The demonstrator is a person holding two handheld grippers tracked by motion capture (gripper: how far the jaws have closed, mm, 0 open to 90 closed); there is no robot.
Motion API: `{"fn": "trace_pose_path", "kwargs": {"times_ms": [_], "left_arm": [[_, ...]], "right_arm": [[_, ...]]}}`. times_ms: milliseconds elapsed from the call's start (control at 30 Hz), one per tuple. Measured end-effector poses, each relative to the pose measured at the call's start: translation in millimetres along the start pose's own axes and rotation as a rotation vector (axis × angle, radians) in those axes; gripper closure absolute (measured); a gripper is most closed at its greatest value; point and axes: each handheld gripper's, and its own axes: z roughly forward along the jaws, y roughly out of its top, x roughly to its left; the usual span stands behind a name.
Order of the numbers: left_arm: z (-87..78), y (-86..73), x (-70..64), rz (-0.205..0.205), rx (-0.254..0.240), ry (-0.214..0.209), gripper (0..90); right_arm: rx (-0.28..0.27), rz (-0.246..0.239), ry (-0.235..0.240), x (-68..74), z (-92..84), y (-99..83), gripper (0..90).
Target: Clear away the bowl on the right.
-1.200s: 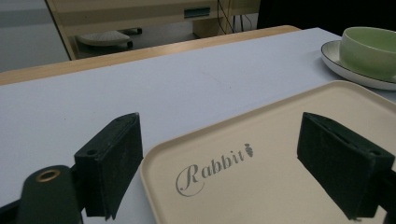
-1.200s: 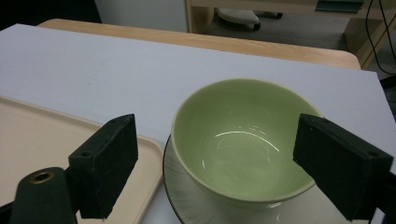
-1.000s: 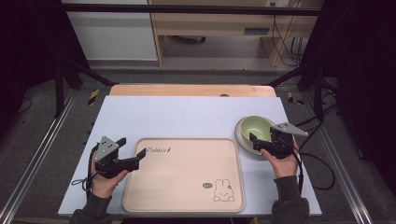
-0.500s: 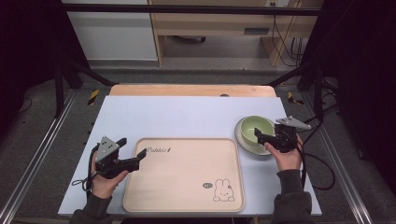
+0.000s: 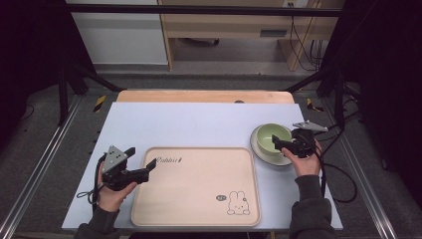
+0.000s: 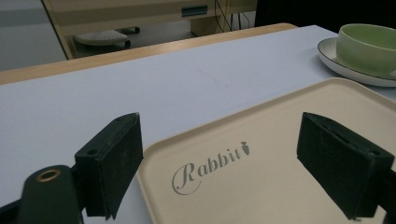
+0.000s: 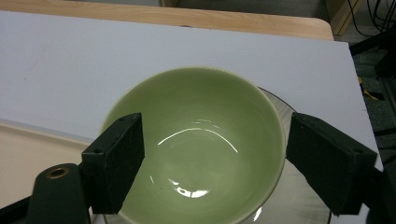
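Right gripper (image 5: 279,143): my jaws stand apart over the green bowl (image 5: 273,138), one pad inside the near rim, one outside to the right; nothing clamped.
Bowl: sits upright on a saucer (image 5: 284,160) on the worktop (image 5: 199,124), just right of the tray (image 5: 199,186).
Key relation: the bowl lies directly ahead of and below my right jaws; its near wall is, I judge, what they must close on.
Left gripper (image 5: 147,172): jaws apart, straddling the tray's left corner, gripping nothing.
Nearer hand: the right.
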Motion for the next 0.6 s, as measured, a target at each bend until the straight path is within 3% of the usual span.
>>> {"fn": "trace_pose_path", "kwargs": {"times_ms": [400,600], "left_arm": [[0.5,-0.5,0.1,0.001,0.002,-0.001,14.4],[1.2,-1.0,0.5,0.002,0.006,-0.002,14.5]], "right_arm": [[0.067,0.029,-0.057,-13.1,12.9,-1.8,22.9],[0.099,0.041,-0.056,-16.7,17.5,-2.9,26.7]]}}
